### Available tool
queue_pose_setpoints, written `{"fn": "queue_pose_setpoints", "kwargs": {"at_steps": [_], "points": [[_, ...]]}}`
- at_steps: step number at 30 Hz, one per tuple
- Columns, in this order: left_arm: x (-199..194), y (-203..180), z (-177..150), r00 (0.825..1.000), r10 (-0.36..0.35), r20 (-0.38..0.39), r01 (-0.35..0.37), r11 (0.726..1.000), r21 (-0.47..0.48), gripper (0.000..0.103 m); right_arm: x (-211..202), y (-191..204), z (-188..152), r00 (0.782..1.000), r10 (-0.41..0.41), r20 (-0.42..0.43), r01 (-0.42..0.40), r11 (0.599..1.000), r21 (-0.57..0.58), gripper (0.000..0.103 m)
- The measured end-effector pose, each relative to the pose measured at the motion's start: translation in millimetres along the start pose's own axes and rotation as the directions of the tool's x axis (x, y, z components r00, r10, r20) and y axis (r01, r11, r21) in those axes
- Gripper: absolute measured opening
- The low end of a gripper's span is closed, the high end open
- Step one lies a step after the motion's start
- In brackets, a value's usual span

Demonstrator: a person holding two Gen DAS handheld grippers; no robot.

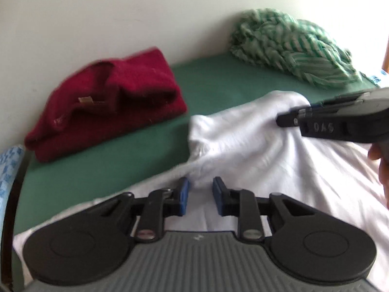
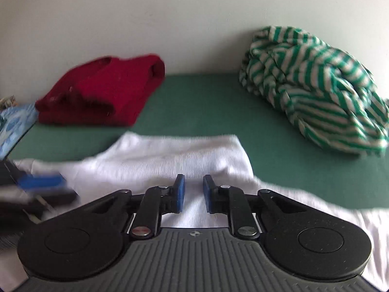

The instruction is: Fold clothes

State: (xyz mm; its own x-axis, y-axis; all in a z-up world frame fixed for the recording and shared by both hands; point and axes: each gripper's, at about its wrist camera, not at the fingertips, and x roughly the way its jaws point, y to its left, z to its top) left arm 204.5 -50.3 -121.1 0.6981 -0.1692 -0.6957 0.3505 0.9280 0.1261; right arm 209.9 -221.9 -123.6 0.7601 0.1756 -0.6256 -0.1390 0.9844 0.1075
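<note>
A white garment [image 1: 243,146] [image 2: 170,158] lies rumpled on the green surface [image 1: 206,85] [image 2: 199,102]. In the left wrist view my left gripper [image 1: 200,193] has a ridge of the white cloth pinched between its blue pads. My right gripper [image 1: 283,119] comes in from the right, shut on a raised edge of the same garment, which tents up to its tip. In the right wrist view the right gripper [image 2: 193,191] shows white fabric between its narrow pads. The left gripper [image 2: 45,186] is a blur at the lower left there.
A folded dark red sweater [image 1: 109,102] [image 2: 102,92] rests at the back left against the pale wall. A crumpled green and white striped garment [image 1: 291,48] [image 2: 316,92] is heaped at the back right. Blue patterned fabric [image 1: 9,170] [image 2: 17,121] borders the left edge. A person's hand [image 1: 381,170] shows at the right.
</note>
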Motion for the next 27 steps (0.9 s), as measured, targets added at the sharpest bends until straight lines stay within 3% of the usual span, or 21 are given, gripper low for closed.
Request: {"fn": "queue_pose_setpoints", "kwargs": {"at_steps": [3, 5, 6, 8, 11, 12, 13, 14, 16, 17, 18, 19, 22, 24, 25, 26, 27], "points": [[16, 8, 14, 0.999, 0.037, -0.022, -0.038, 0.999, -0.037, 0.035, 14, -6, 11, 0.999, -0.037, -0.005, 0.037, 0.999, 0.008, 0.017], [17, 11, 11, 0.998, 0.058, -0.003, -0.058, 0.998, -0.025, 0.053, 0, -18, 12, 0.999, 0.041, -0.004, -0.041, 0.997, 0.067, 0.018], [15, 9, 6, 0.997, 0.076, 0.024, -0.076, 0.997, -0.010, 0.057, -14, -24, 8, 0.996, 0.083, 0.016, -0.084, 0.993, 0.082, 0.020], [12, 6, -5, 0.991, 0.111, 0.078, -0.113, 0.993, 0.019, 0.064, -39, -39, -6, 0.997, 0.080, 0.018, -0.081, 0.993, 0.087, 0.027], [10, 12, -7, 0.990, 0.105, 0.091, -0.103, 0.994, -0.022, 0.064, -65, -78, -31, 1.000, -0.003, -0.015, 0.004, 0.992, 0.126, 0.027], [10, 14, -7, 0.991, 0.101, 0.093, -0.098, 0.994, -0.039, 0.065, -70, -93, -36, 0.999, -0.032, -0.022, 0.035, 0.989, 0.141, 0.013], [11, 14, -8, 0.989, 0.110, 0.100, -0.106, 0.993, -0.044, 0.070, -75, -108, -42, 0.998, -0.061, -0.029, 0.065, 0.986, 0.156, 0.011], [12, 14, -7, 0.988, 0.119, 0.097, -0.115, 0.992, -0.051, 0.074, -79, -123, -45, 0.996, -0.088, -0.031, 0.092, 0.981, 0.172, 0.002], [15, 17, -6, 0.987, 0.132, 0.087, -0.126, 0.989, -0.073, 0.082, -85, -148, -47, 0.990, -0.141, -0.017, 0.141, 0.967, 0.212, 0.000], [16, 20, -6, 0.988, 0.136, 0.079, -0.129, 0.988, -0.087, 0.087, -87, -158, -47, 0.978, -0.208, -0.016, 0.206, 0.952, 0.228, 0.000], [17, 24, -5, 0.989, 0.128, 0.069, -0.120, 0.987, -0.111, 0.088, -88, -163, -47, 0.951, -0.309, -0.022, 0.305, 0.924, 0.230, 0.009], [17, 26, -6, 0.990, 0.124, 0.065, -0.115, 0.986, -0.122, 0.090, -92, -164, -47, 0.940, -0.339, -0.029, 0.335, 0.910, 0.245, 0.009], [19, 27, -5, 0.990, 0.126, 0.061, -0.117, 0.985, -0.128, 0.093, -111, -155, -53, 0.986, -0.167, -0.011, 0.162, 0.935, 0.316, 0.010], [18, 24, -4, 0.988, 0.142, 0.059, -0.136, 0.987, -0.091, 0.094, -114, -136, -58, 0.996, -0.083, -0.034, 0.089, 0.958, 0.273, 0.011], [16, 21, -3, 0.987, 0.150, 0.058, -0.146, 0.987, -0.062, 0.089, -115, -127, -63, 0.997, -0.055, -0.046, 0.065, 0.967, 0.245, 0.011], [9, 19, -2, 0.988, 0.140, 0.060, -0.138, 0.990, -0.036, 0.076, -115, -122, -68, 0.997, -0.042, -0.057, 0.054, 0.975, 0.217, 0.010], [-2, 18, -3, 0.990, 0.119, 0.074, -0.117, 0.993, -0.018, 0.070, -116, -122, -73, 0.997, -0.060, -0.055, 0.070, 0.979, 0.193, 0.003]]}}
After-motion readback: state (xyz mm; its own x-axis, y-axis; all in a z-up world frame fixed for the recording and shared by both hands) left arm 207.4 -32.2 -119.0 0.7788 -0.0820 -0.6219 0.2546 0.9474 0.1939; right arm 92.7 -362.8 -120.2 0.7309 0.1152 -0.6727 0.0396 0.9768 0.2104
